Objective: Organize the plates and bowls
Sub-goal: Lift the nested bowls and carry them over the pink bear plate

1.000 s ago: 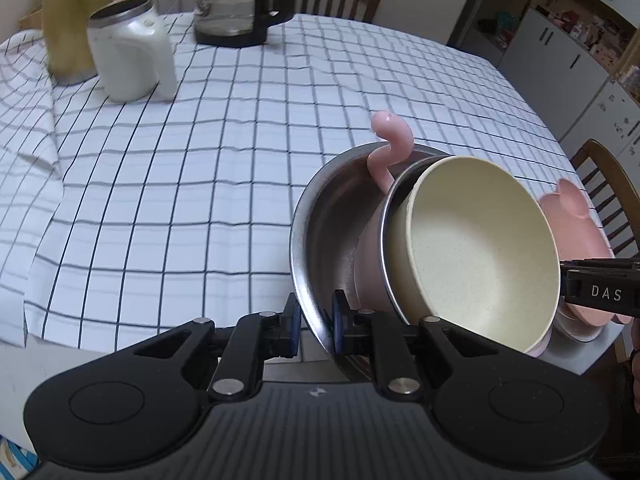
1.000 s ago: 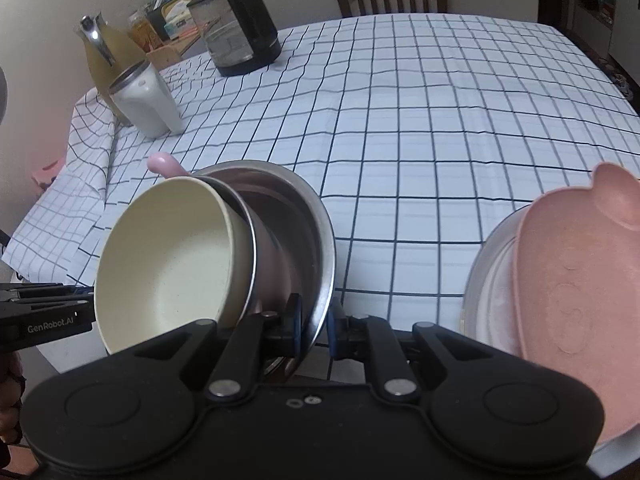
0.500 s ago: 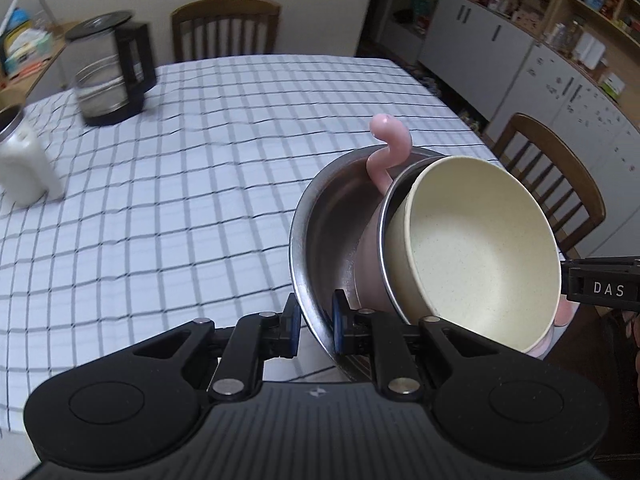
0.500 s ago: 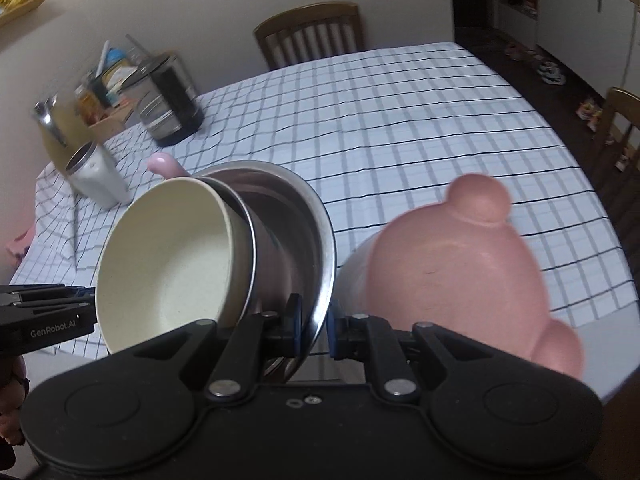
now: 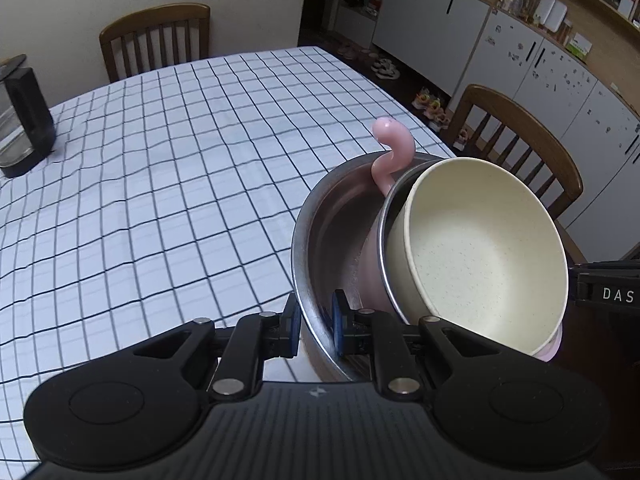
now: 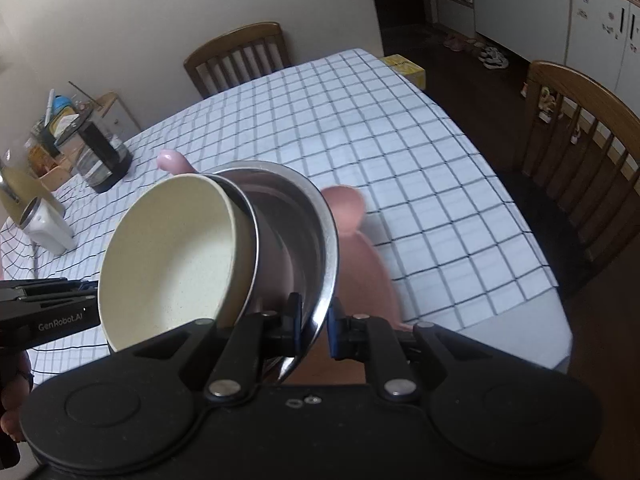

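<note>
I see brushed, shiny metal on the steel bowl | cream bowl matt and finely speckled | pink bowl smooth, glossy plastic by the look | bench cloth soft checked fabric, slightly rippled | chair varnished wood | my gripper bodies matt black plastic.
</note>
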Demonstrator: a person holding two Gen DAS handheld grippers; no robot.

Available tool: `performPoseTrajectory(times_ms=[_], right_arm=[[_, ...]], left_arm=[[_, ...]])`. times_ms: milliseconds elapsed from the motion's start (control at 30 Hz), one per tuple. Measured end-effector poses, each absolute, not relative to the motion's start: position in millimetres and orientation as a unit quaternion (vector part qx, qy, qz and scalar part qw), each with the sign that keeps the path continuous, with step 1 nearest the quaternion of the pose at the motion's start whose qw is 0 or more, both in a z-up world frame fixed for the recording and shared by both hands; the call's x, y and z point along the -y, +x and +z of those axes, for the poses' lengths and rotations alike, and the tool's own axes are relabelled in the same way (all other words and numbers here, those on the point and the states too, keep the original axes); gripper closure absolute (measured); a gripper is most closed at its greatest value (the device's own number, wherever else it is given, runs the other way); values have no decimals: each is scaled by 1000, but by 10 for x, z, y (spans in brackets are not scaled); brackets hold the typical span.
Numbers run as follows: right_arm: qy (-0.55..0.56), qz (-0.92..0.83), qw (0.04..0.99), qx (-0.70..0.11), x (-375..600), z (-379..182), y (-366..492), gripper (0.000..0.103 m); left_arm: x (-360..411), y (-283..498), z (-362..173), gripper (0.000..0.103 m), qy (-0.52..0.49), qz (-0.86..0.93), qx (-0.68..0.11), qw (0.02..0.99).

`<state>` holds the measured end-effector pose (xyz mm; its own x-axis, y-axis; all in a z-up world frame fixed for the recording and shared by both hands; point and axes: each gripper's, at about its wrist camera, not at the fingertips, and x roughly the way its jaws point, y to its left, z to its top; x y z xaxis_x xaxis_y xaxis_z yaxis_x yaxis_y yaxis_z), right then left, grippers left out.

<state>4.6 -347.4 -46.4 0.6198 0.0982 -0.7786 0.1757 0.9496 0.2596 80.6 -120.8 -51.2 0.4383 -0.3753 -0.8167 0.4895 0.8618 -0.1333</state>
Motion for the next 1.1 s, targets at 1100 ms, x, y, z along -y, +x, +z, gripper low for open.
performPoseTrajectory(times_ms=[1100], right_arm=[[144,-6,868,-475,3803,-967,109,89]], left_arm=[[1559,841,-979,88,67,-219,-503,833]])
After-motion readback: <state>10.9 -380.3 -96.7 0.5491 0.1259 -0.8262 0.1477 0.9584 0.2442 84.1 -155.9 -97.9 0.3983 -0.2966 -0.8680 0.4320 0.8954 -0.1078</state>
